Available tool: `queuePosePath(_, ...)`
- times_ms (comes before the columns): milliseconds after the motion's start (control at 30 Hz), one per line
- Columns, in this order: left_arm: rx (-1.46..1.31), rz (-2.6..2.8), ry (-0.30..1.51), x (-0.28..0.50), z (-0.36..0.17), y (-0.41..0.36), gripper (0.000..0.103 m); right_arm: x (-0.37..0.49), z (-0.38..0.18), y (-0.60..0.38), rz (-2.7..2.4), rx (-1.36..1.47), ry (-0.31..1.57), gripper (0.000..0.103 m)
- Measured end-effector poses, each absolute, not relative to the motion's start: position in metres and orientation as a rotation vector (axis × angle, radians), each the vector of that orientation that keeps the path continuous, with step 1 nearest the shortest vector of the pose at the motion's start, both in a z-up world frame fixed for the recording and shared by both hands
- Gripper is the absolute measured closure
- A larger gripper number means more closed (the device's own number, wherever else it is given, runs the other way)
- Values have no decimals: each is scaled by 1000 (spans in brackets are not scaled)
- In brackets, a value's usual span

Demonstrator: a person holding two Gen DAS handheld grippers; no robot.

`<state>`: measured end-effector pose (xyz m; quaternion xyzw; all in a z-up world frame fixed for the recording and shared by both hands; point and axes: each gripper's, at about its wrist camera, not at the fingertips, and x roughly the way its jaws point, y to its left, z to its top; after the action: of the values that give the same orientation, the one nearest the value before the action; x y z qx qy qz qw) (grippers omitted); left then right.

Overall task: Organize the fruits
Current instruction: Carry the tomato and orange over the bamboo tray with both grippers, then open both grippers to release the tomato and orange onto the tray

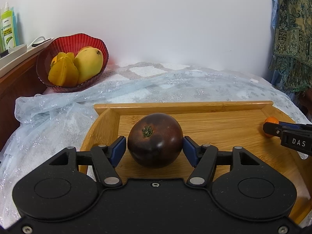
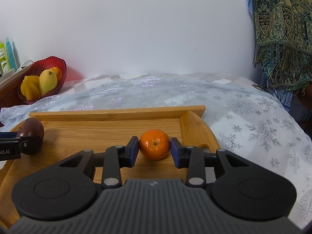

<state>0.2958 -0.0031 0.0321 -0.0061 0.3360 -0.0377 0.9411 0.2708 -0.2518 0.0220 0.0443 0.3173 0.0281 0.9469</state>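
1. Left gripper (image 1: 155,149): jaws bracket the dark tomato (image 1: 155,140) on the wooden tray (image 1: 214,105). Both pads look in contact with the skin; fruit sits on the tray floor. I read it as grasped, not lifted.
2. Right gripper (image 2: 154,150): jaws either side of the small orange (image 2: 154,144), also on the tray near its right wall. Left pad touching, right pad touching or a hair off; can't tell if it's clamped.
3. Step: pick, both sides at once.
4. Red bowl (image 1: 58,44), back left off the tray, holds a mango (image 1: 88,65) and starfruit (image 1: 63,72).
5. Next, likely: firm up the squeeze, lift clear of the tray rim, carry to the bowl. Free space there is tight; place gently.
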Motion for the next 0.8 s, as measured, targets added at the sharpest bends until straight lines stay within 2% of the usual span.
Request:
queuePosePath(167,-8,-78,691,296,30,-3,32,270,22,-252,59,95,646,59)
queuePosePath(200,-5,-76,689,295,30,-3,31,270,23,-252,61,95,643,54)
queuePosePath(533,-1,-78,686,293,31,-3,21,268,25,-254,68,98,626,37)
queuePosePath(633,-2,-69,673,291,32,-2,15,267,25,-254,69,101,620,30)
queuePosePath(800,-20,-62,657,288,36,4,12,264,27,-256,75,111,597,20)
